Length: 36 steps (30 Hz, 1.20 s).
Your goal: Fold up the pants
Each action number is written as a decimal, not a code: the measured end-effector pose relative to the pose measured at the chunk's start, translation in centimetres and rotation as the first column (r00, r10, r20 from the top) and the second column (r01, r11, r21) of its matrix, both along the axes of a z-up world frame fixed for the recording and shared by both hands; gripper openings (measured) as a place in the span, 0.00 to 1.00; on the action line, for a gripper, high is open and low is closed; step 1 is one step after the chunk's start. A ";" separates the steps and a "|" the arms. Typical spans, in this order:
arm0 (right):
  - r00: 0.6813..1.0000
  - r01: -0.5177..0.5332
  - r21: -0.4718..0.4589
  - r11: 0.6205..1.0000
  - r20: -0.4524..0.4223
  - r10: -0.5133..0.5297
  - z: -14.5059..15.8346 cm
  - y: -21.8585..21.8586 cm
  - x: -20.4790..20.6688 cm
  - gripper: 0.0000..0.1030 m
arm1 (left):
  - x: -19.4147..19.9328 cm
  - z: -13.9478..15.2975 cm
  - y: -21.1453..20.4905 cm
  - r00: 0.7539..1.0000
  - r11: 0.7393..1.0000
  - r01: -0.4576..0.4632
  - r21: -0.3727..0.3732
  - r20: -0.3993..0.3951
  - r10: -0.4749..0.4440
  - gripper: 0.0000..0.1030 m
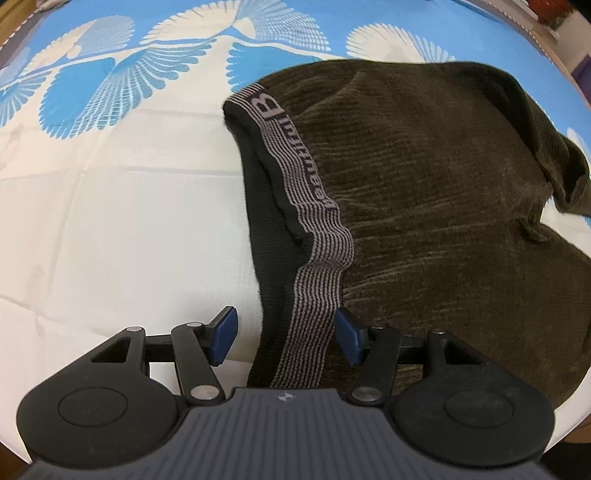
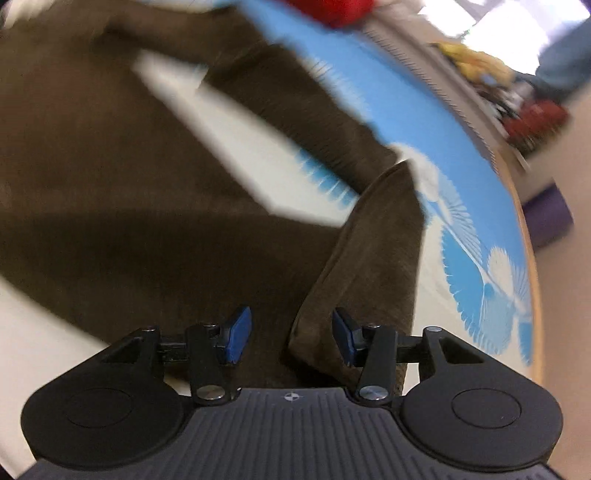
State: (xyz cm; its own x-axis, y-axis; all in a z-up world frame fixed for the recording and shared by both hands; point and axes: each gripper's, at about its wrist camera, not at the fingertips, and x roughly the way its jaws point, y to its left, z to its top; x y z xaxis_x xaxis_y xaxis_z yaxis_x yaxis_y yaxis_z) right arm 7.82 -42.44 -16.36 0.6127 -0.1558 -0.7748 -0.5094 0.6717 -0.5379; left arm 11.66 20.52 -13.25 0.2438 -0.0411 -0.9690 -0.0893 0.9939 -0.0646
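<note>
Dark olive-brown corduroy pants (image 1: 424, 206) lie on a blue and white patterned sheet (image 1: 110, 184). Their waistband (image 1: 314, 229) is black with a grey striped elastic and runs from upper left toward me. My left gripper (image 1: 284, 332) is open, its blue pads either side of the waistband's near end. In the blurred right wrist view the pants (image 2: 129, 221) spread across the left, with both legs (image 2: 295, 110) reaching away. My right gripper (image 2: 291, 334) is open over a raised fold of a pant leg (image 2: 369, 251); the fold sits between the pads.
The sheet (image 2: 461, 177) covers a bed with a wooden edge (image 2: 532, 258) on the right. Beyond it are cluttered objects (image 2: 517, 103), a purple item (image 2: 550, 218) and a red thing (image 2: 332, 11) at the far end.
</note>
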 end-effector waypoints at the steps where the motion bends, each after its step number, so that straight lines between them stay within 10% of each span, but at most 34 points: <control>1: 1.000 0.022 -0.023 0.999 0.005 -0.022 -0.2 -0.4 0.5 0.14 | 0.0 -0.2 -0.2 1.000 1.000 0.011 -0.006 -0.002 -0.012 0.62; 4: 0.972 0.183 0.205 0.961 0.106 -0.208 3.3 -3.6 1.6 0.12 | 0.0 -0.7 -0.8 0.999 0.999 0.037 -0.034 0.001 -0.037 0.70; 6: 0.871 0.354 0.499 0.791 0.133 -0.474 7.2 -9.1 1.6 0.12 | 0.0 -1.1 -1.1 0.999 0.997 0.045 -0.058 -0.005 -0.045 0.72; 9: 0.581 0.504 0.779 0.372 0.013 -0.814 9.2 -19.0 -1.5 0.11 | -0.3 -1.8 -1.5 0.998 0.997 0.059 -0.059 -0.027 -0.061 0.72; 13: 0.113 0.753 0.656 -0.048 -0.202 -0.973 4.5 -27.0 -5.6 0.11 | -0.8 -3.0 -2.3 0.992 0.995 0.101 -0.028 -0.069 -0.102 0.67; 15: -0.025 0.752 0.608 -0.253 -0.358 -0.933 1.7 -29.0 -7.3 0.11 | -1.3 -3.2 -2.7 0.989 0.990 0.137 0.015 -0.060 -0.136 0.57; 16: -0.037 0.746 0.602 -0.285 -0.390 -0.920 0.9 -29.3 -7.5 0.11 | -1.5 -3.2 -2.9 0.986 0.987 0.158 0.026 -0.052 -0.156 0.51; 20: 0.056 0.797 0.586 -0.148 -0.316 -0.947 1.1 -27.8 -7.5 0.10 | -2.6 -2.1 -3.1 0.979 0.978 0.201 0.057 -0.048 -0.199 0.18; 24: 0.106 0.773 0.627 -0.095 -0.276 -0.955 2.6 -27.2 -7.8 0.10 | -3.2 -1.5 -3.1 0.976 0.970 0.215 0.112 -0.071 -0.208 0.14; 30: 0.099 0.863 0.505 0.000 -0.169 -0.981 2.1 -26.2 -6.6 0.15 | -2.8 -0.3 -3.0 0.987 0.981 0.160 0.111 -0.029 -0.158 0.30; 33: 0.041 0.808 0.590 0.007 -0.044 -0.998 5.8 -24.5 -6.8 0.37 | -2.8 -1.3 -3.3 0.981 0.978 0.193 0.083 -0.049 -0.189 0.43; 36: 0.051 0.719 0.691 0.070 0.049 -0.998 9.9 -21.7 -6.9 0.43 | -2.9 -2.4 -3.9 0.969 0.956 0.246 0.160 -0.076 -0.237 0.57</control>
